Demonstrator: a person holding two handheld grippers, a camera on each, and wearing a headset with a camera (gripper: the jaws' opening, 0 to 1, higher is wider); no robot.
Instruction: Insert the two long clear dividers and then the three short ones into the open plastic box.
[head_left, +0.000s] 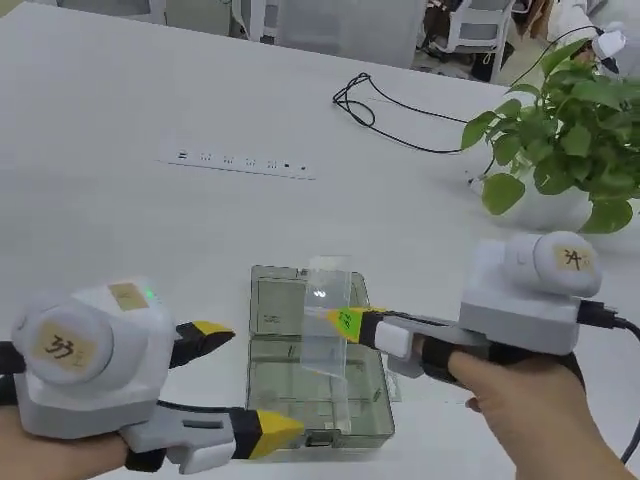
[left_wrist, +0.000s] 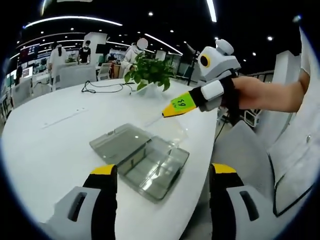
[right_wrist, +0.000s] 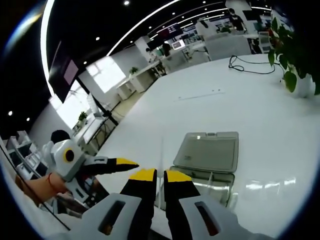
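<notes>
An open smoky-clear plastic box (head_left: 262, 400) lies on the white table with its lid (head_left: 290, 300) folded flat behind it. My right gripper (head_left: 340, 320) is shut on a clear divider (head_left: 330, 345) and holds it upright just above the box's middle. In the right gripper view the divider (right_wrist: 161, 150) shows edge-on between the closed yellow tips (right_wrist: 161, 175), with the box (right_wrist: 220, 187) below. My left gripper (head_left: 245, 380) stands open at the box's left side and holds nothing. Its jaws (left_wrist: 164, 172) frame the box (left_wrist: 165, 172), with the right gripper (left_wrist: 172, 110) above.
A white power strip (head_left: 235, 160) lies farther back on the table. A black cable (head_left: 380, 105) runs toward a potted plant (head_left: 565, 140) at the right. Office chairs stand beyond the far edge. The table's near edge is close to the box.
</notes>
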